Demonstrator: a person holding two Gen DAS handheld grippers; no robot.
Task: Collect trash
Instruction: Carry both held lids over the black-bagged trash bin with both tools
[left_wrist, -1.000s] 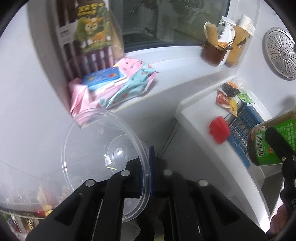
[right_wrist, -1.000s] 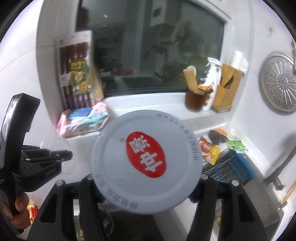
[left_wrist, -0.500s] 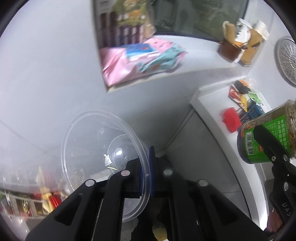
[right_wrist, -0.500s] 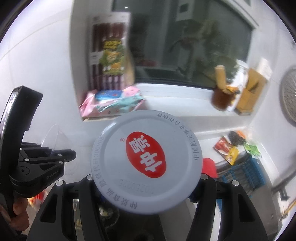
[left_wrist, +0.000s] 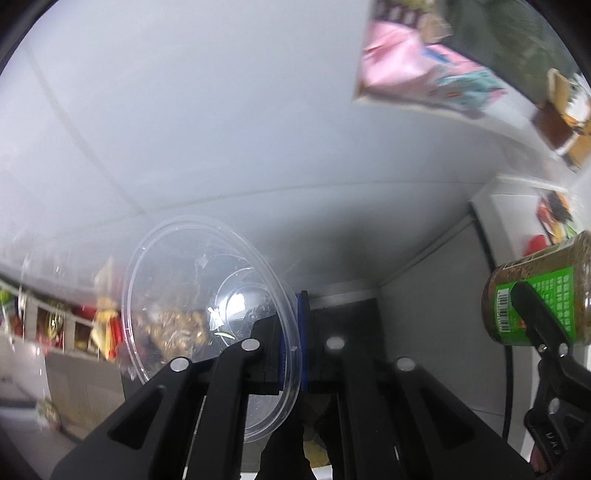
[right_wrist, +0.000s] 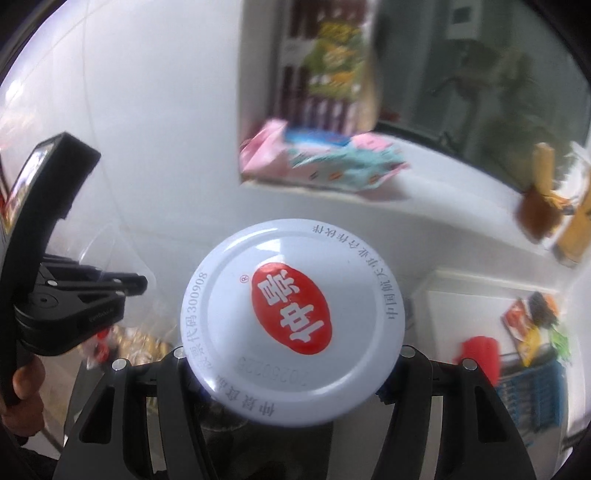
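My left gripper (left_wrist: 293, 343) is shut on the rim of a clear plastic bowl (left_wrist: 207, 306), held on edge in the air in front of a white wall. My right gripper (right_wrist: 291, 365) is shut on a glass jar with a green label (left_wrist: 543, 291); the jar's white lid with a red logo (right_wrist: 291, 317) faces the right wrist camera. The left gripper with the bowl (right_wrist: 85, 295) shows at the left of the right wrist view. The right gripper with the jar is at the right edge of the left wrist view.
A window sill holds pink and teal packets (right_wrist: 317, 158) and a snack pack (right_wrist: 328, 66). A brown utensil holder (right_wrist: 539, 210) stands further right. The white counter (right_wrist: 454, 295) at the right has wrappers (right_wrist: 535, 317), a red item (right_wrist: 480, 350) and a blue rack (right_wrist: 528, 384). Cluttered packets (left_wrist: 103, 325) lie at lower left.
Both grippers have swung left and downward with their loads. The sill and counter slid toward the upper right, and a cluttered area came into view at the lower left.
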